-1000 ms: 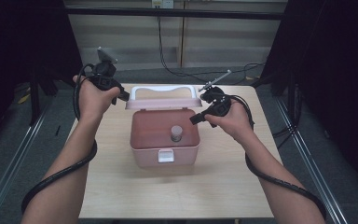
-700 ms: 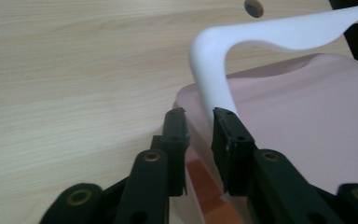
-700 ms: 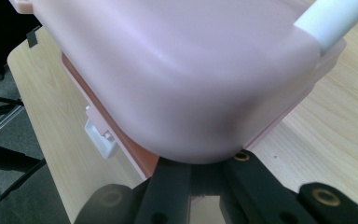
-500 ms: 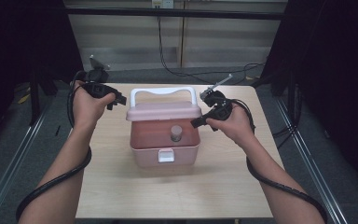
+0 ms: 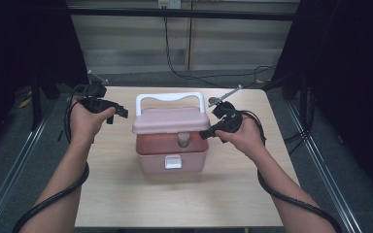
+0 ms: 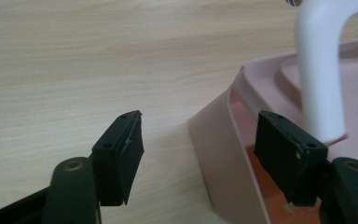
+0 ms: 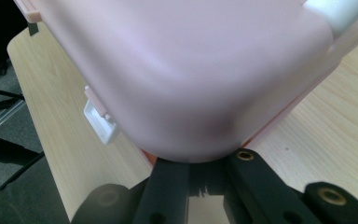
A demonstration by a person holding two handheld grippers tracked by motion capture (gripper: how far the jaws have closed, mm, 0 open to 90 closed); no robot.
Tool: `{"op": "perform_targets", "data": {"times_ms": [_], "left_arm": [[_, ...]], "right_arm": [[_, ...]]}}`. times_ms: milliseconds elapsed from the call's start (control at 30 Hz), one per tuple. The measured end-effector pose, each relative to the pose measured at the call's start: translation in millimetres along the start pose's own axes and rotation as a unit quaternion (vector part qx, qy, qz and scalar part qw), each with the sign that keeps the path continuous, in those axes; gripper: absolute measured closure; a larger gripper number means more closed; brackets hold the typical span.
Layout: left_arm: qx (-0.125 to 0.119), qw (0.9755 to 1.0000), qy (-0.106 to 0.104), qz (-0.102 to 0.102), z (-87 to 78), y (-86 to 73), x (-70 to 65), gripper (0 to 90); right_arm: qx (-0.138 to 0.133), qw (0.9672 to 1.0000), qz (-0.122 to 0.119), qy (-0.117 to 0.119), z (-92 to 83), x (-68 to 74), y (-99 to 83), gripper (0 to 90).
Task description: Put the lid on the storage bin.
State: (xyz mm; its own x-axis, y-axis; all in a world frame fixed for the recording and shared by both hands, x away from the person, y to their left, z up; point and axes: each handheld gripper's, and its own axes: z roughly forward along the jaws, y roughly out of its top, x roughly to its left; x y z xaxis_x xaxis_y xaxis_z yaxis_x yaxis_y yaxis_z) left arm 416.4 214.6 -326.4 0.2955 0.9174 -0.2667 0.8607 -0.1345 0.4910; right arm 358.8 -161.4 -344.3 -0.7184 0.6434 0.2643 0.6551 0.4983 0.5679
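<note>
Lowered since the earlier frame, the pink lid (image 5: pixel 169 120) is now tilted over the storage box (image 5: pixel 172 154), which sits at the middle of the tabletop (image 5: pixel 116 194). Left of the box, the left tool (image 5: pixel 120 114) is held released, its jaws spread beside the box wall. The white handle (image 5: pixel 170 98) stands upright on the lid. Inside the box a small grey container (image 5: pixel 183 140) is seen. At the lid's right edge, the right tool (image 5: pixel 205 134) is clenched on the lid.

Pink box (image 5: pixel 171 154) blocks table (image 5: pixel 126 204) centre; front, sides free.
</note>
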Motion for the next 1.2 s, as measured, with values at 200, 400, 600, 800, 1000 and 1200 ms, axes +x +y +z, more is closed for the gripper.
{"op": "perform_targets", "data": {"times_ms": [200,400,600,800,1000,1200], "left_arm": [[-0.003,1.0000,-0.004,0.001,7.6,-12.6,9.0,28.1],[0.001,1.0000,-0.003,-0.006,15.4,-24.1,18.9,26.8],[0.004,1.0000,-0.001,-0.005,22.0,-33.7,24.2,26.3],[0.014,0.9999,0.000,-0.007,28.3,-42.7,29.5,26.6],[0.020,0.9997,0.000,-0.010,35.1,-51.9,33.6,26.8],[0.027,0.9995,0.001,-0.014,40.4,-58.4,37.8,27.3]], "right_arm": [[-0.001,1.0000,0.001,0.004,4.1,-0.4,-5.7,86.3],[0.000,1.0000,0.000,0.002,7.0,-0.9,-9.7,83.0],[0.000,1.0000,-0.001,-0.002,8.2,-0.2,-11.8,79.2],[0.006,1.0000,-0.005,-0.004,10.3,1.8,-14.6,75.1],[0.008,0.9999,-0.007,-0.009,10.9,2.9,-17.7,70.8],[0.008,0.9999,-0.009,-0.012,11.5,4.0,-19.8,68.3]]}}
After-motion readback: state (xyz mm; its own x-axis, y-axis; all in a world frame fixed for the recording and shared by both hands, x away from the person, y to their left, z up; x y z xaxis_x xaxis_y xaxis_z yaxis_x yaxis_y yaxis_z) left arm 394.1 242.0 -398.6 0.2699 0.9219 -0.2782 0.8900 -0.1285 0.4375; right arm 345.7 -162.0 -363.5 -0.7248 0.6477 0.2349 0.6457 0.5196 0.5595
